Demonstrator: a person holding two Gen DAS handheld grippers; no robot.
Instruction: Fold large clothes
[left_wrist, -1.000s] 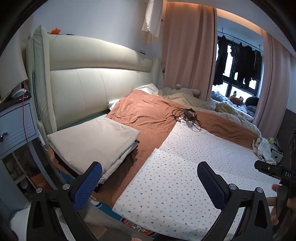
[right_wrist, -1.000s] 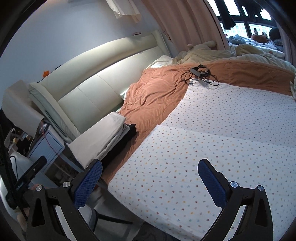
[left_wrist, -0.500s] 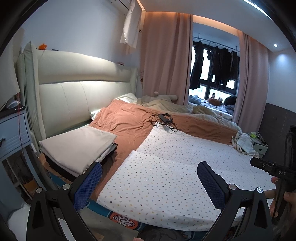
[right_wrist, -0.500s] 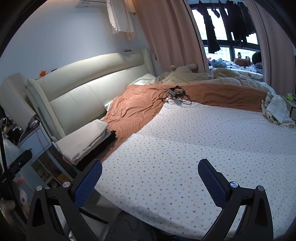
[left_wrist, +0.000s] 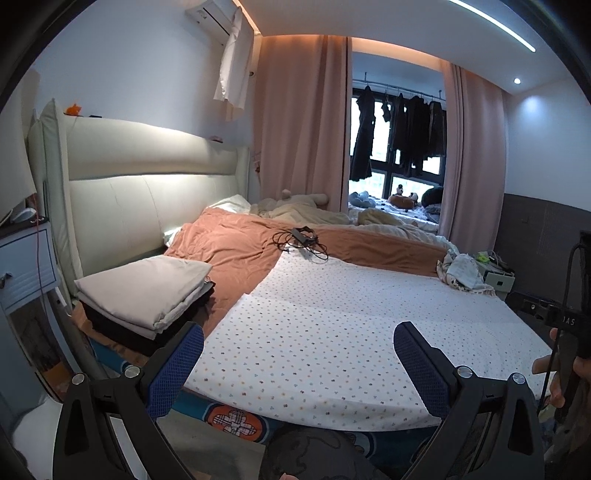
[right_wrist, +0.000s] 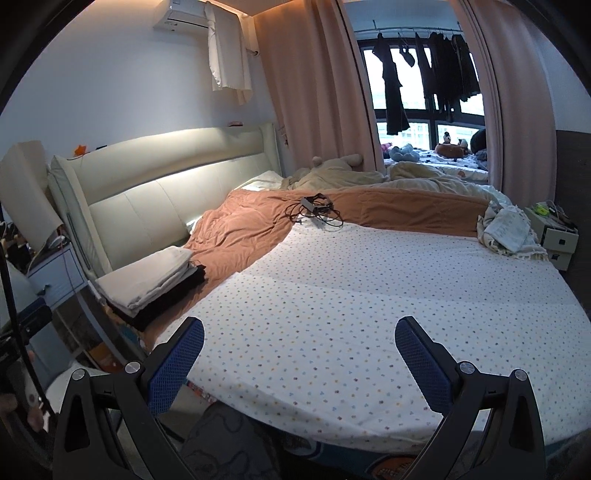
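A large white sheet with small coloured dots (left_wrist: 351, 314) lies spread flat over the bed, one fold line across it; it also shows in the right wrist view (right_wrist: 369, 302). My left gripper (left_wrist: 298, 363) is open and empty, held back from the bed's near edge above the sheet's front hem. My right gripper (right_wrist: 299, 362) is open and empty too, likewise off the near edge. Neither touches the sheet. The hand holding the right gripper shows at the left wrist view's right edge.
A stack of folded cream and black cloth (left_wrist: 147, 291) sits at the bed's left corner by a blue nightstand (left_wrist: 26, 266). An orange blanket (left_wrist: 236, 247) and a black charger with cables (left_wrist: 303, 238) lie beyond. Crumpled white clothes (right_wrist: 509, 229) lie at the far right.
Both grippers have drawn back and risen from the sheet; the views now take in the whole bed and room. Jaws stay open.
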